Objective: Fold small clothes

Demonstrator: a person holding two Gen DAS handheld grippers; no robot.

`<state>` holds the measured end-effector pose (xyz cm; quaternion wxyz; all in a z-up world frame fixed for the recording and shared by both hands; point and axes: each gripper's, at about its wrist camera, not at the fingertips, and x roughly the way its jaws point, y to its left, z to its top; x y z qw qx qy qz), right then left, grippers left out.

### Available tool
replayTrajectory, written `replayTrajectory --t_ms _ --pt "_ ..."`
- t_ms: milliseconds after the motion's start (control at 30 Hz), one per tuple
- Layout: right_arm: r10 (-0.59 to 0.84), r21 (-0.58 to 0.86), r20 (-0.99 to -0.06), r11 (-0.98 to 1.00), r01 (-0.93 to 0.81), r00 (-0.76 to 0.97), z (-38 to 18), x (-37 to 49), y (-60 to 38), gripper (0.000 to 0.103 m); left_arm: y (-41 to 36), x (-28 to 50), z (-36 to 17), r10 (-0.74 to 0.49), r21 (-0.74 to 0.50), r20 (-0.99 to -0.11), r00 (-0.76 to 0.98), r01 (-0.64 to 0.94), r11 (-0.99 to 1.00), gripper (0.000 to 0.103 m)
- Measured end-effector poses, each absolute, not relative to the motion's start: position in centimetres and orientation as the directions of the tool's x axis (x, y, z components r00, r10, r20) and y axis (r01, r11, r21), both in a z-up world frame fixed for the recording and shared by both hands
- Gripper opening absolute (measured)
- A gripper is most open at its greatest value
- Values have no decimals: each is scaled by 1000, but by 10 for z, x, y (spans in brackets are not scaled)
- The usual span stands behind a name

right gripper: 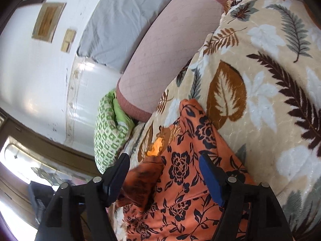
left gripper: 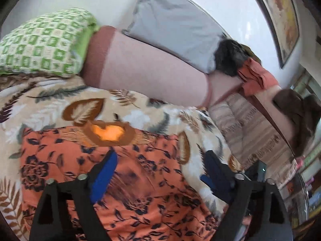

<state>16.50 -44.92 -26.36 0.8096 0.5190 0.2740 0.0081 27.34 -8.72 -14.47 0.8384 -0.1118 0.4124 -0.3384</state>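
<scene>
Left tongs (left gripper: 160, 164): I see them wide, gripping nothing.
Right tongs (right gripper: 163, 166): wide, empty.
Orange floral garment (left gripper: 140, 180): lies on leaf-print blanket (right gripper: 260, 76); near edge cut off by the frame.
Left view: blurred.

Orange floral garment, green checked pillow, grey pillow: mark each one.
orange floral garment (right gripper: 180, 180): right wrist view, on its flower print between the open fingers.
green checked pillow (left gripper: 40, 42): left wrist view, middle of its patterned face.
grey pillow (left gripper: 172, 26): left wrist view, centre of its cover.
</scene>
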Motion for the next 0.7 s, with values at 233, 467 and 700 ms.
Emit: replayTrajectory --t_ms 233,467,700 --pt "295 815 -466 511 274 834 -264 169 -435 75 -60 281 -166 -516 -399 -688 511 329 856 90" --pt "361 704 -541 688 174 760 -253 190 -390 74 5 274 -225 -173 -218 -757 631 7 976 90" --pt "600 678 -624 734 -35 500 -278 216 -314 71 32 285 -272 -115 -209 -826 552 -109 972 90"
